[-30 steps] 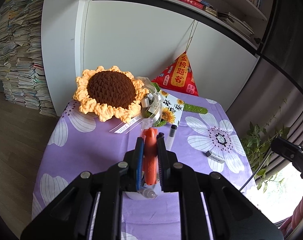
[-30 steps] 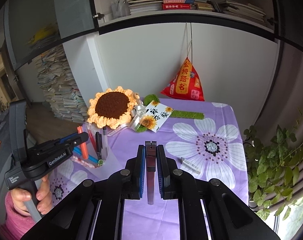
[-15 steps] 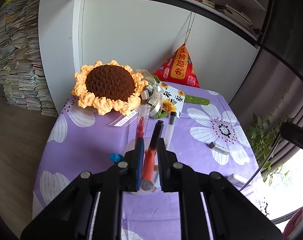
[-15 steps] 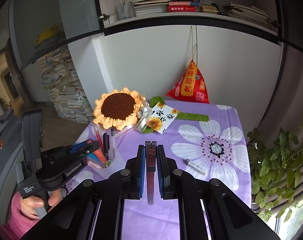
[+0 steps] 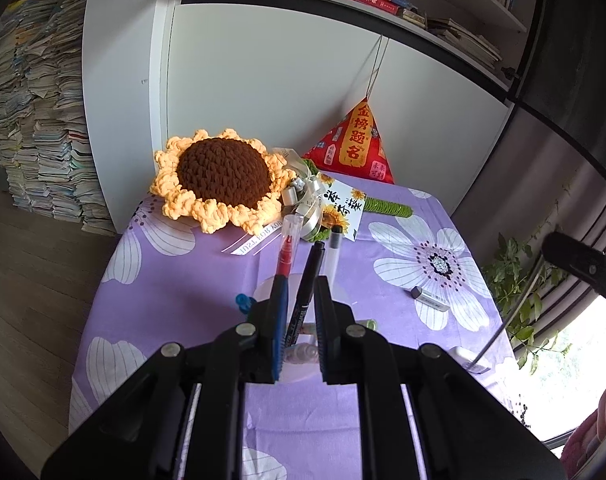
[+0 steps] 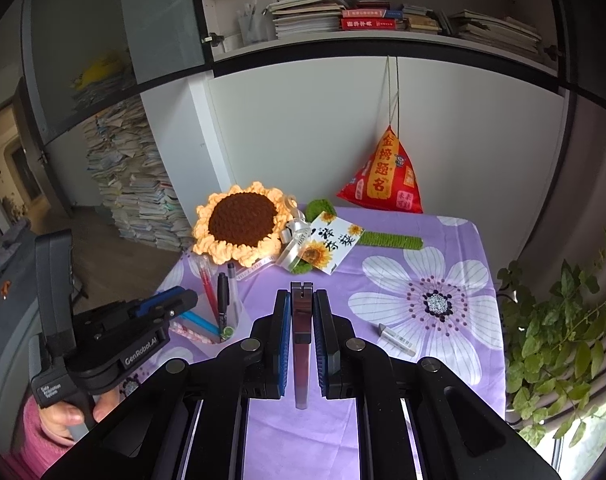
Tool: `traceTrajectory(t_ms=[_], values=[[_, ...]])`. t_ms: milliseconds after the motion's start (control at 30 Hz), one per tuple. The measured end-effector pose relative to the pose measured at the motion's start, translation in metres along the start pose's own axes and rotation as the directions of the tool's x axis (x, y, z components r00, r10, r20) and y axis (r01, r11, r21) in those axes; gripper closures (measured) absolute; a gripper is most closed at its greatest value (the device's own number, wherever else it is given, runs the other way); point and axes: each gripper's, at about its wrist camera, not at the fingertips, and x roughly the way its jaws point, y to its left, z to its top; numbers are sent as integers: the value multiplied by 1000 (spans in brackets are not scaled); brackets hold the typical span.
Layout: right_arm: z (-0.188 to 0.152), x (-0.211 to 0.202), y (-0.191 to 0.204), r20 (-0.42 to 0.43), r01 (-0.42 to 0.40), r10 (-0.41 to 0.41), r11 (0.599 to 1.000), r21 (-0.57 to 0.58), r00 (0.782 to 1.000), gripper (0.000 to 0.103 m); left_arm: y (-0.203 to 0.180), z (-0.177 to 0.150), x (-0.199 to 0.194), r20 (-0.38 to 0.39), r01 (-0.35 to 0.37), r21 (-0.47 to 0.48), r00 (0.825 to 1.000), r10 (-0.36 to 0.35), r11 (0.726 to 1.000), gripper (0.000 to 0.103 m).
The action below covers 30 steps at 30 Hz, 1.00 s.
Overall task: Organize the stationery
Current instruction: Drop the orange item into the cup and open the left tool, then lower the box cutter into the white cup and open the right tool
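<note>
Purple flowered counter (image 6: 455, 248), pen cup (image 6: 227, 320) at left, stray eraser (image 6: 397, 340) at right.
Right hand-held gripper (image 6: 302, 312) clamps a dark clip (image 6: 301, 344); left hand-held gripper (image 5: 299, 312) is closed, empty, over the cup; carry the clip level.

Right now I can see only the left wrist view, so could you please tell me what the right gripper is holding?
Observer: The right gripper is shut on a slim dark stick with a notched tip, above the purple tablecloth.
Operator: Thank you. What else is in the cup besides the three upright pens?
Observer: A blue pen and a pink patterned pen lean low in the clear cup.
Operator: Where is my left gripper relative to the cup?
Observer: In the right wrist view, the left gripper is just left of the cup, with its tips near the blue pen. I cannot tell whether they touch.
</note>
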Motion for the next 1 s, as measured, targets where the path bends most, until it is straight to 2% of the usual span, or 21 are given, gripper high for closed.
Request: traceTrajectory(t_ms=[200,333,533,733,1000], values=[[16,-5,17,39,-27,28,999,-20,999,91,10,-9,-17,34,-19,-18,999,20,1000,89],[29,-1,36,65,-60,62,997,-43,996,91,20,-19,-22,26,-54,-26,998,55,998,91],[39,19,61,72,-104,107,993,-52,992,91,32,-33,-25,3,-63,-28,998,63,998,90],[36,44,80,51,-104,107,992,-65,993,91,43,-47,-19,-35,-61,-36,998,60,997,89],[31,69,88,25,-61,63,996,-69,998,91,51,-53,-16,-57,-52,-48,997,49,998,89]])
